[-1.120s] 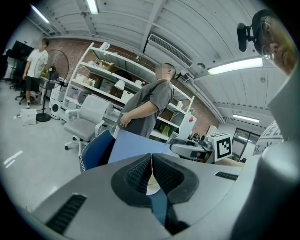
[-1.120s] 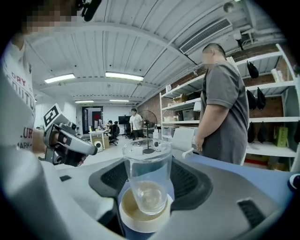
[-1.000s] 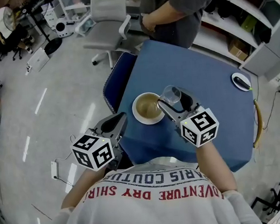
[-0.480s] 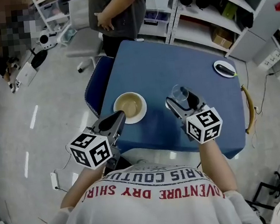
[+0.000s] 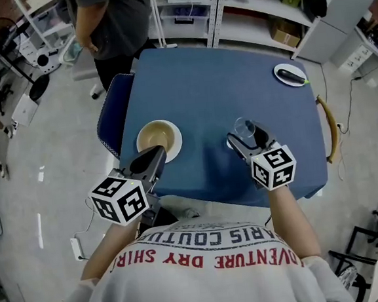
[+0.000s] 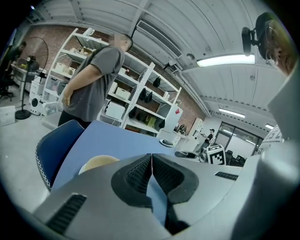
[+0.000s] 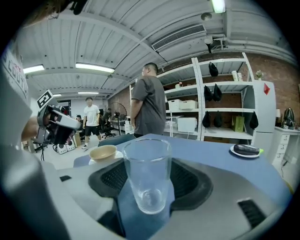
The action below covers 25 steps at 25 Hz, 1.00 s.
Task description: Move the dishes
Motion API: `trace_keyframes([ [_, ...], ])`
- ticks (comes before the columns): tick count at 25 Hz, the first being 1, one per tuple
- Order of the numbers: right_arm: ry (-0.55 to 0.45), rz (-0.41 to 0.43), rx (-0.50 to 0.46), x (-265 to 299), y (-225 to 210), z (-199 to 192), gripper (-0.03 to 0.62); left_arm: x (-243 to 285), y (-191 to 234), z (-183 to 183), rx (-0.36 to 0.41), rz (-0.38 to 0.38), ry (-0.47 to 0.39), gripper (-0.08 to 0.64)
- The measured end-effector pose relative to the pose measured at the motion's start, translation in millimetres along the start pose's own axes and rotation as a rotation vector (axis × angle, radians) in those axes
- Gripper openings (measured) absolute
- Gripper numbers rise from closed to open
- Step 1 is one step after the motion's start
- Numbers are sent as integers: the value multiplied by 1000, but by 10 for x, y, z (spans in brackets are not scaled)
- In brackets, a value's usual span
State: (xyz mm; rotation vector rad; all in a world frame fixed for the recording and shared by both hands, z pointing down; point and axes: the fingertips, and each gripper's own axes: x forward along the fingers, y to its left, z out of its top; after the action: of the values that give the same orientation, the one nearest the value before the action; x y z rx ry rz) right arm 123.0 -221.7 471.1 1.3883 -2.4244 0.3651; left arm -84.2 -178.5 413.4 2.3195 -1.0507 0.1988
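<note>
A tan bowl (image 5: 156,135) sits on a white saucer on the blue table (image 5: 216,85), left of centre. My left gripper (image 5: 155,156) hovers at the bowl's near edge, jaws shut with nothing between them; in the left gripper view (image 6: 151,161) the pads meet and the bowl (image 6: 96,163) shows just beyond. My right gripper (image 5: 246,139) is shut on a clear empty glass (image 5: 242,127), held upright to the right of the bowl. The right gripper view shows the glass (image 7: 146,176) standing between both pads, with the bowl (image 7: 103,152) off to the left.
A white plate with a dark object (image 5: 290,75) lies at the table's far right corner. A blue chair (image 5: 110,124) stands against the table's left side, with a person (image 5: 109,22) behind it. Shelving runs along the back.
My right gripper has carried the glass away from the bowl, toward the right and nearer the table's front edge. The left gripper stays close by the bowl's near side.
</note>
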Motion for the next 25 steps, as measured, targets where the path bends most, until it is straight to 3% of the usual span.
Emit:
trace_keyframes([
  [8, -7, -14, 25, -33, -87, -231, 284, 51, -8, -102, 0, 10, 29, 29],
  [16, -17, -24, 28, -84, -69, -219, 286, 40, 2, -152, -16, 18, 43, 29],
  [25, -75, -59, -32, -344, -14, 190, 308, -8, 85, -88, -21, 24, 12, 29],
])
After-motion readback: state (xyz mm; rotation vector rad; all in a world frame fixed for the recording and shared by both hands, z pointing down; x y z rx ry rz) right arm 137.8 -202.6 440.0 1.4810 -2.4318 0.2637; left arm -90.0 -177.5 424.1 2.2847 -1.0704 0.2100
